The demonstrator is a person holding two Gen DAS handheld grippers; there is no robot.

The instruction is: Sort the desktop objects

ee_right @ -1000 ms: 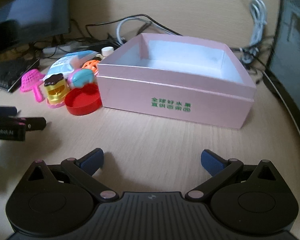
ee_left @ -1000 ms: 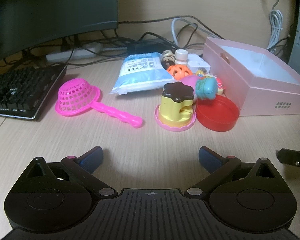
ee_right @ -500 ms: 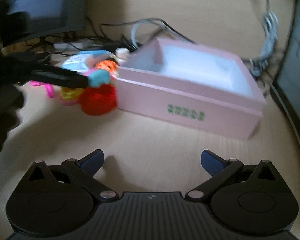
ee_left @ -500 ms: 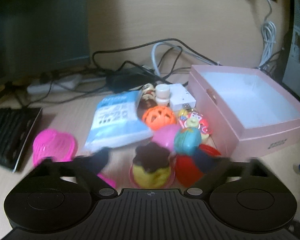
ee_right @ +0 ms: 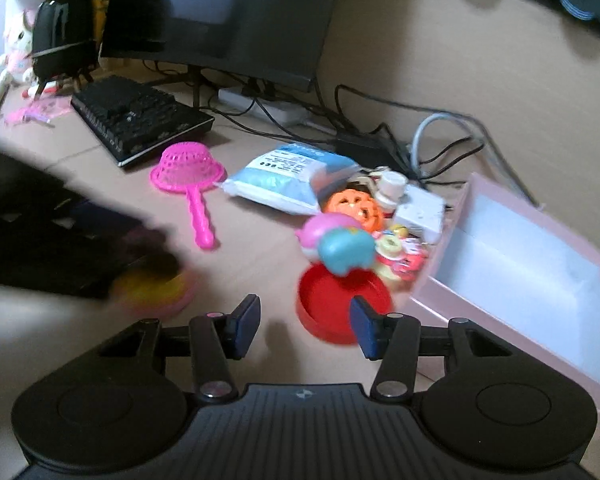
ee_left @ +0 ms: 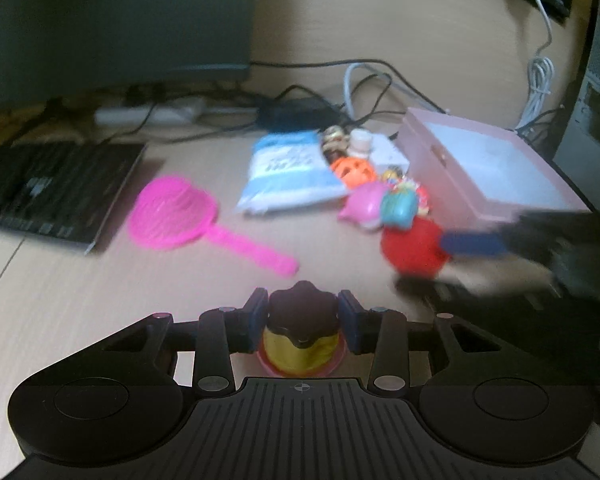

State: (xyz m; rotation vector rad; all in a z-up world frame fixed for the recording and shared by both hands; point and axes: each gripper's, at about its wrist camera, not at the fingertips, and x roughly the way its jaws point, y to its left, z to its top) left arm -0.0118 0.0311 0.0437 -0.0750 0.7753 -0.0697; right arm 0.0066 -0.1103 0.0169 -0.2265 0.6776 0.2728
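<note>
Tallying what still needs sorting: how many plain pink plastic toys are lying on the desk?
2. The pink mesh strainer with a handle lies near the black keyboard; the rounded pink plastic toy sits in the pile beside the pink cardboard box. Others may be hidden in the pile.

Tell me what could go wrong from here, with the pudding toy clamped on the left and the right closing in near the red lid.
1. The left hand-held gripper pinches only the pudding toy by its dark top; it could slip.
2. The right hand-held gripper is closing with only its right pad at the red lid; it may nudge the lid away.
3. The blue toy overlapping the lid could tumble.
</note>
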